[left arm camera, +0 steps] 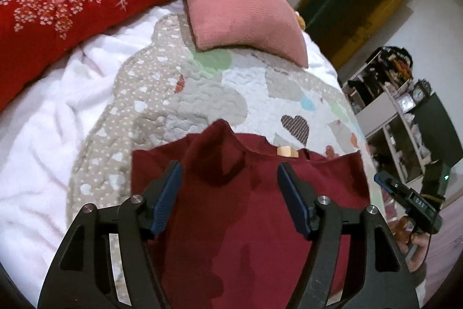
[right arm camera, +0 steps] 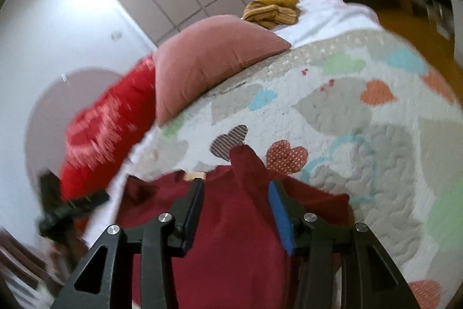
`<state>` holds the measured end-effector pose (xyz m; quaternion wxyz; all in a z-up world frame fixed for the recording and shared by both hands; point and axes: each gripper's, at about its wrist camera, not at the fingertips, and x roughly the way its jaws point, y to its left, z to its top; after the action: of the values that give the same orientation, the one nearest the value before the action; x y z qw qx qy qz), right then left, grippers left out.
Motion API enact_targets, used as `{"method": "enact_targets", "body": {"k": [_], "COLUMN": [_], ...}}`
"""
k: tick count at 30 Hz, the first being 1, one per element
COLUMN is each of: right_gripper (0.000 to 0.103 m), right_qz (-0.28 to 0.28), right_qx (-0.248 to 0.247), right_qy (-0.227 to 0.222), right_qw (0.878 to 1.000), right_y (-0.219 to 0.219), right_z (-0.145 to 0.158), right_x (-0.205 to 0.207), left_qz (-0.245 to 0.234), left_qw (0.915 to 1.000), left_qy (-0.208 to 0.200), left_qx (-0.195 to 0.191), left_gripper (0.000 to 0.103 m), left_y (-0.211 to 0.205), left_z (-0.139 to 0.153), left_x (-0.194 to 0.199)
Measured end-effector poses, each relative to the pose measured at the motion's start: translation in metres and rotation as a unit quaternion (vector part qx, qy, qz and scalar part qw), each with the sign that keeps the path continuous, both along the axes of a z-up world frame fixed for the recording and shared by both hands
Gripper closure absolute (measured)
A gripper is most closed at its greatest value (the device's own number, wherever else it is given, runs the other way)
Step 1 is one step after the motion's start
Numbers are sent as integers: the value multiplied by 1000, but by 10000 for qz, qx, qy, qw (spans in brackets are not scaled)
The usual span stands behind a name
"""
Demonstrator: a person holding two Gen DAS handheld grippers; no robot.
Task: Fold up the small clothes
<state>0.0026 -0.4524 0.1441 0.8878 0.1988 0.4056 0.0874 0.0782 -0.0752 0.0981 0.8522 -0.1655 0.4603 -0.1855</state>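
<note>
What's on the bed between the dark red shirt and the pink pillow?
Nothing but the heart-patterned quilt. In the left wrist view, bare quilt runs from the dark red shirt up to the pink pillow.

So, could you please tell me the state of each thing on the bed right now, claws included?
Dark red shirt: lying on the quilt, partly folded, one sleeve laid over the body.
Left claw: open above the shirt, holding nothing.
Right claw: open above the shirt, holding nothing.
Pink pillow: resting on the quilt.
Quilt: spread flat.
</note>
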Motion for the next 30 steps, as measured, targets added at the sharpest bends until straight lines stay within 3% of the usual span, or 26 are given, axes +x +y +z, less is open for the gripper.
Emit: {"method": "enact_targets", "body": {"k": [4, 7, 9, 14, 18, 24, 30], "right_gripper": [70, 72, 72, 72, 72, 70, 69], "right_qz": [354, 125, -101, -377, -332, -107, 127], "right_qx": [-528, -1419, -1671, -1576, -1596, -1664, -1874], "right_qy": [129, 402, 497, 784, 711, 400, 270], "right_qw": [9979, 9890, 9846, 9837, 9841, 9852, 9818], "right_y": [30, 41, 35, 19, 18, 32, 49], "right_z": [-16, -36, -46, -73, -64, -25, -20], "right_x": [19, 37, 46, 64, 57, 6, -45], "left_qz": [125, 333, 456, 516, 504, 568, 530], "left_qw": [9988, 9969, 9959, 9935, 9924, 9895, 9890], "left_qy": [141, 253, 377, 367, 284, -29, -150], "left_qx": [446, 662, 684, 942, 1084, 1331, 1371], "left_gripper": [35, 35, 35, 35, 35, 35, 35], "left_y": [-13, -12, -9, -14, -17, -16, -17], "left_z": [-22, -37, -47, -60, -55, -34, -24], "left_x": [11, 23, 30, 37, 31, 6, -24]}}
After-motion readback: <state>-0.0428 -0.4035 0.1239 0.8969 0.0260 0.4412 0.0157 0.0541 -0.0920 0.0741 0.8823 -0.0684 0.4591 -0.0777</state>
